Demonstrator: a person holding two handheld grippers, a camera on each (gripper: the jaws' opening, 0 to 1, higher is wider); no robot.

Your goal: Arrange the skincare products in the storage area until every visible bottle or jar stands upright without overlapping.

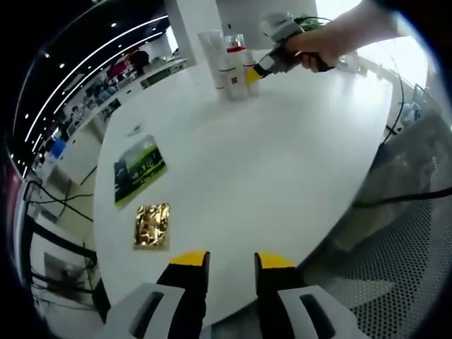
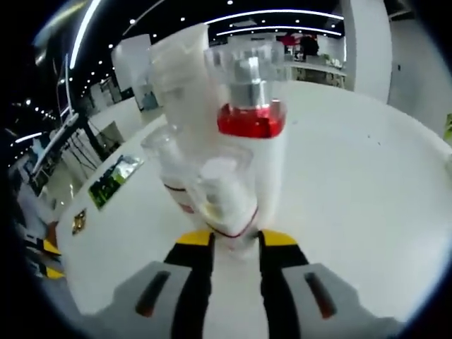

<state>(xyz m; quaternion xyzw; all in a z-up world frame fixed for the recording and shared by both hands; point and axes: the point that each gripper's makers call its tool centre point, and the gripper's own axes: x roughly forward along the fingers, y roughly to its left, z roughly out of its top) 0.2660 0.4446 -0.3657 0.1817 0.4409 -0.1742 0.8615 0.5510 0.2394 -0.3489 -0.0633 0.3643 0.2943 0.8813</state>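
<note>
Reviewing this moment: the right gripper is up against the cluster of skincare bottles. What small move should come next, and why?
Probably ease the right gripper slightly forward and close on the small clear bottle sitting just ahead of its open fingers. That bottle is crowded against the tall red-banded bottle and the white tube, so a slow approach should avoid tipping them. The left gripper hangs open near the table's edge.

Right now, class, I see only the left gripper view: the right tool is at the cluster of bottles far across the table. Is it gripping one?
Observer: Not yet. In the right gripper view the right tool stands open, its tips at the base of a small white bottle.
Operator: Is anything lying down there?
Observer: None that I see; the red-collared bottle stands upright under a clear cap.
Operator: And the tall tube?
Observer: The white tube is upright too, close behind the others; whether they touch, I cannot tell.
</note>
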